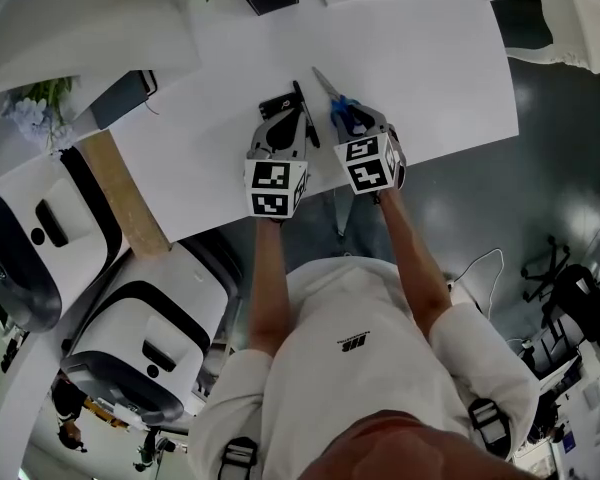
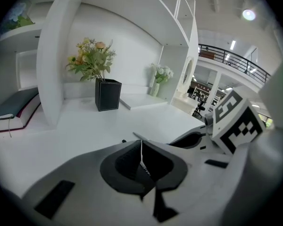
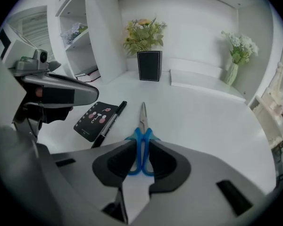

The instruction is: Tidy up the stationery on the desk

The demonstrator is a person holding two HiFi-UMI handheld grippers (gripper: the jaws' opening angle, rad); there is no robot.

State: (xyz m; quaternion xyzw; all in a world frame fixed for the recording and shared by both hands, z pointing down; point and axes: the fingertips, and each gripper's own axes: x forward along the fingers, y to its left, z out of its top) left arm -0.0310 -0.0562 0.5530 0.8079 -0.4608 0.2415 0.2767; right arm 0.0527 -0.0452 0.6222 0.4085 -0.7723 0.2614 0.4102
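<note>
The right gripper (image 3: 141,147) has its 2 jaws clenched on the blue handle loops of the scissors (image 3: 142,126), 1 pad on each side, with the closed blades pointing to the far side of the white desk (image 1: 430,68). Whether the blade tip touches the desk cannot be told. Just left of the scissors lies a black pen (image 3: 108,122), and along its left side a small black notebook (image 3: 95,119) with pink marks on its cover; both lie flat on the desk. The left gripper (image 2: 142,147) hangs just left of the right one, over the near part of the desk, its jaws pressed together with only a thin seam between them and nothing in their grip. At the far edge stands a black square vase (image 3: 149,65) with yellow flowers, and further right a pale vase (image 3: 232,72) with white flowers. A dark book (image 2: 16,108) lies in the shelf compartment at far left.
</note>
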